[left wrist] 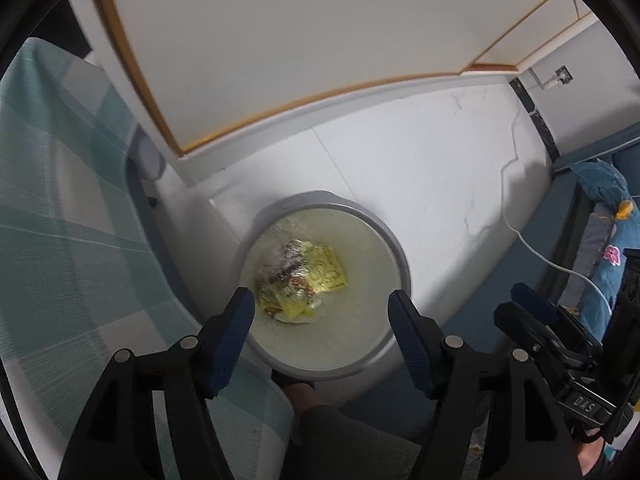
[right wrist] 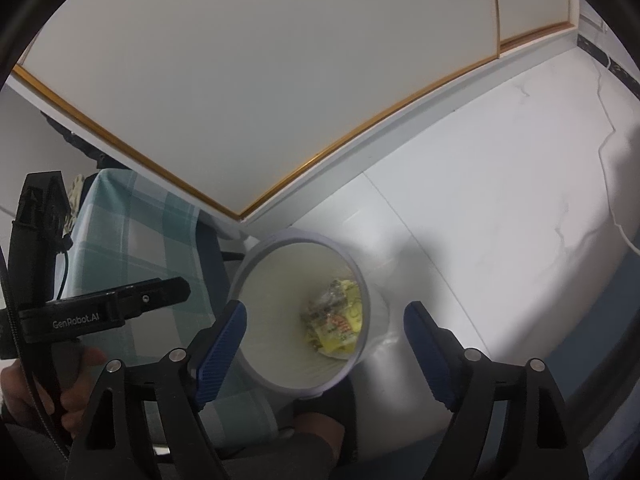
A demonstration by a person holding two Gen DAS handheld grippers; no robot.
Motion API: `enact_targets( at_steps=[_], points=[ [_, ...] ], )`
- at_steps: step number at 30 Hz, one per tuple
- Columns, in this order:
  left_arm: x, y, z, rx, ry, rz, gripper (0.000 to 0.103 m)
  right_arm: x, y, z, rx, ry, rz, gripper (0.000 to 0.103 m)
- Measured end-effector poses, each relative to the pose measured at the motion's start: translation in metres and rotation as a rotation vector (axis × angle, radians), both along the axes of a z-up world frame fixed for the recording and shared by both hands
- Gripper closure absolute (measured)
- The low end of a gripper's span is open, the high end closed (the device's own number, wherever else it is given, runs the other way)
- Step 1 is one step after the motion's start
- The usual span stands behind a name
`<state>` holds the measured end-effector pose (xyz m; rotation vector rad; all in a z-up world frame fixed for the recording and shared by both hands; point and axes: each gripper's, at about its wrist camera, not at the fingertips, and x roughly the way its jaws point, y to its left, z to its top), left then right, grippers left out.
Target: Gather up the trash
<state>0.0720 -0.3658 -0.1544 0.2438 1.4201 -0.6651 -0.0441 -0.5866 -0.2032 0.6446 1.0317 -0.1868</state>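
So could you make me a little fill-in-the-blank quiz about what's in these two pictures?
1. The yellow wrappers lie at the bottom of the round ____.
2. The jaws of the left gripper stand ____, with nothing between them.
3. The bin stands on the pale floor beside a ____ cloth with a check pattern.

Missing words: bin; open; green and white

Your right gripper [right wrist: 324,344] hangs over the bin [right wrist: 260,372], jaws spread wide with nothing between them. Down inside the bin lie crumpled yellow wrappers [right wrist: 336,320], against its right wall. Your left gripper [right wrist: 108,308] shows at the left, gripped in your hand [right wrist: 36,392]. A checked cloth [right wrist: 132,240] hangs just left of the bin, under a white board [right wrist: 240,80] edged in gold.
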Motion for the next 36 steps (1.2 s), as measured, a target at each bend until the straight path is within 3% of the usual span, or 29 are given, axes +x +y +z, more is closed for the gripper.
enact_targets(
  at_steps=[6,22,36],
  points=[
    [0.000,0.009,0.009,0.009,-0.059,0.035,0.037,-0.002,0.007,0.008,0.008,-0.024,0.018,0.017],
    [-0.007,0.015,0.031,-0.014,-0.110,0.046,0.037,-0.008,0.017,0.032,0.023,-0.081,0.031,0.002],
    [-0.013,0.023,0.040,-0.037,-0.139,0.059,0.037,-0.010,0.027,0.042,-0.003,-0.091,0.043,0.000]
  ],
)
